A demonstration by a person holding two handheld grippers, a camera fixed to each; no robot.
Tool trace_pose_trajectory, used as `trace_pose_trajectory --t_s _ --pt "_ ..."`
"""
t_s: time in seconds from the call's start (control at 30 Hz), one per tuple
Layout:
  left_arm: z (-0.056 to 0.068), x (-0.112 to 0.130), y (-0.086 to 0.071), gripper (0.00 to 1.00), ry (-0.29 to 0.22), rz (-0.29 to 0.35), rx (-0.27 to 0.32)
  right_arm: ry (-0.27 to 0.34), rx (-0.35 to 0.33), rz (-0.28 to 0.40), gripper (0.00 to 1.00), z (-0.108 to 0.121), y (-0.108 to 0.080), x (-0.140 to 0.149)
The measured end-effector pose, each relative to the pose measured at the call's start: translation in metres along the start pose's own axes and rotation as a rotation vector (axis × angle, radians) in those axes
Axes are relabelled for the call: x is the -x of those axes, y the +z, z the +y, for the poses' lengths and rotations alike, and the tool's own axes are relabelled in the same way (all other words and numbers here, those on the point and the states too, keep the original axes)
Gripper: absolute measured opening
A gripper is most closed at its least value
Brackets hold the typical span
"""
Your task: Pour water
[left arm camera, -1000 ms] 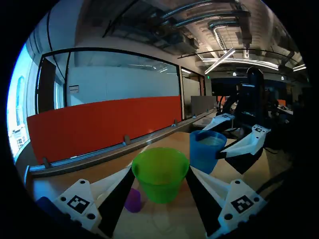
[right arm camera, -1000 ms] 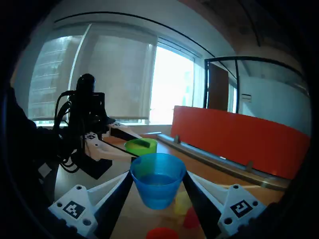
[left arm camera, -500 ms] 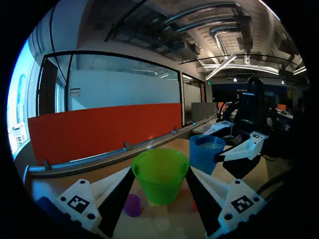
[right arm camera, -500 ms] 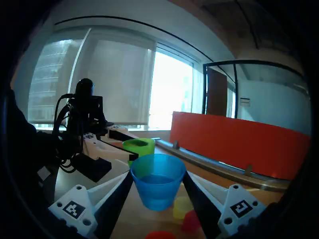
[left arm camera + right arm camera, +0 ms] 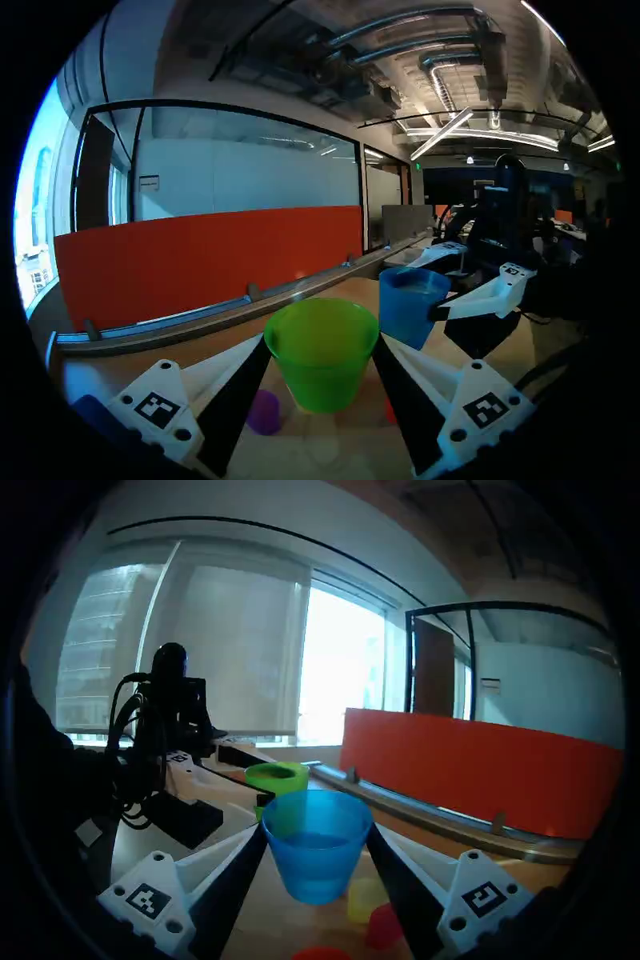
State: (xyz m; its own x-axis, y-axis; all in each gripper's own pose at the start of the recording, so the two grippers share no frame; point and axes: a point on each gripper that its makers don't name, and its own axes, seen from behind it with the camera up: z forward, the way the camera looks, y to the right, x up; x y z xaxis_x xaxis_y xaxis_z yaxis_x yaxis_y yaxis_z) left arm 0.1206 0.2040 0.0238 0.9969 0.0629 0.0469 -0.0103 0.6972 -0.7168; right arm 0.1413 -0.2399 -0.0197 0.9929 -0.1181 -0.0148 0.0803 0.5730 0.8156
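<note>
In the left gripper view my left gripper (image 5: 322, 364) is shut on an upright green cup (image 5: 322, 352), held above the wooden table (image 5: 336, 452). Just right of it, the right gripper (image 5: 424, 308) carries a blue cup (image 5: 408, 304). The right gripper view has my right gripper (image 5: 316, 852) shut on that blue cup (image 5: 316, 844), upright and partly full of water. Beyond it to the left the green cup (image 5: 276, 780) sits in the left gripper (image 5: 232, 772), with a dark sleeve behind.
Small cups stand on the table below: a purple one (image 5: 262, 412), a yellow one (image 5: 366, 898), a red one (image 5: 386, 925) and an orange-red one (image 5: 320, 953). An orange partition (image 5: 208, 256) with a metal rail (image 5: 240, 300) runs along the table's far side. Bright windows (image 5: 340, 672) lie behind.
Both cups have risen slightly above the table and stay upright. The two grippers keep their hold and their spacing; the view has tilted up a little.
</note>
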Motion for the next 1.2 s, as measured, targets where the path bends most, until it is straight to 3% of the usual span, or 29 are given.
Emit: trace_pose_trajectory --t_s 0.5,1.2 --pt "-0.002 -0.001 0.002 0.87 -0.005 0.006 -0.002 -0.014 -0.01 -0.009 0.9 -0.003 0.001 -0.001" --pt "-0.002 0.016 0.004 0.87 0.005 -0.045 0.012 -0.028 -0.003 -0.039 0.91 0.004 -0.001 0.001"
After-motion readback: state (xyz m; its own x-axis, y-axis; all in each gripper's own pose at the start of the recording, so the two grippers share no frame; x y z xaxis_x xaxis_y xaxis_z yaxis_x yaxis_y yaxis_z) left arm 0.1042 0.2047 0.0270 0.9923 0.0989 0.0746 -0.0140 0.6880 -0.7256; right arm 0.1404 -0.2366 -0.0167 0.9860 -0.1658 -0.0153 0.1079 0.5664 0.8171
